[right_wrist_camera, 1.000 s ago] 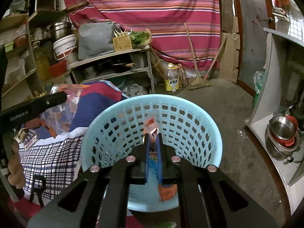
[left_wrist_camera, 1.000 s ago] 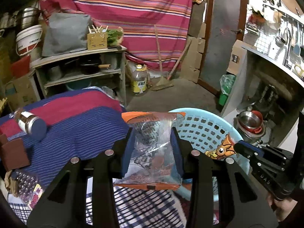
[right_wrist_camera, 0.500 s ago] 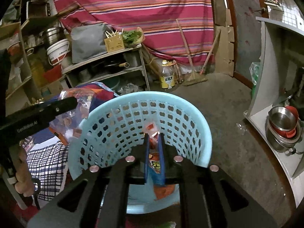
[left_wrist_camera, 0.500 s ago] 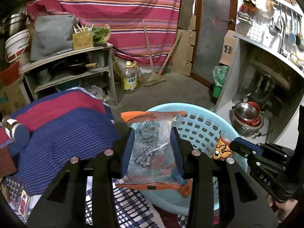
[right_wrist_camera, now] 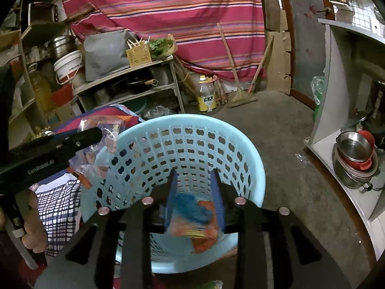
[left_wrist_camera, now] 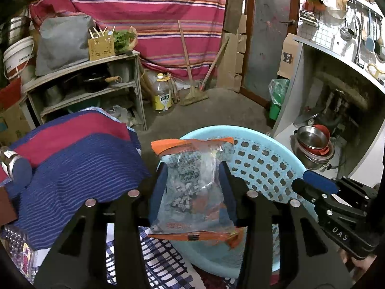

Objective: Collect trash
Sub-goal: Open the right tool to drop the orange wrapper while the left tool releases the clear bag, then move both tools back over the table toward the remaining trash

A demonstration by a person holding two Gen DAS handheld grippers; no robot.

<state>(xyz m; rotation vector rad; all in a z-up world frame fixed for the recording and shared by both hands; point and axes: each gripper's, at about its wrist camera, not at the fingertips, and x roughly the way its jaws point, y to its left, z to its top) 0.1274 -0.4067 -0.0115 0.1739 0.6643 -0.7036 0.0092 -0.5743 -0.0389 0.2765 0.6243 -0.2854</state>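
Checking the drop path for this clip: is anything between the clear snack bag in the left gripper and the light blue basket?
Nothing visible blocks it. The left gripper holds the clear snack bag at the near rim of the light blue basket, whose mouth is open. The right gripper hangs over the basket's far side, its jaws just opened, wrappers lying below.

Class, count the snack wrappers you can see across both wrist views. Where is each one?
2. One clear, orange-edged wrapper sits between the left tongs, over the blue basket's rim. One crumpled wrapper lies in the basket, below the open right tongs. Others may be hidden.
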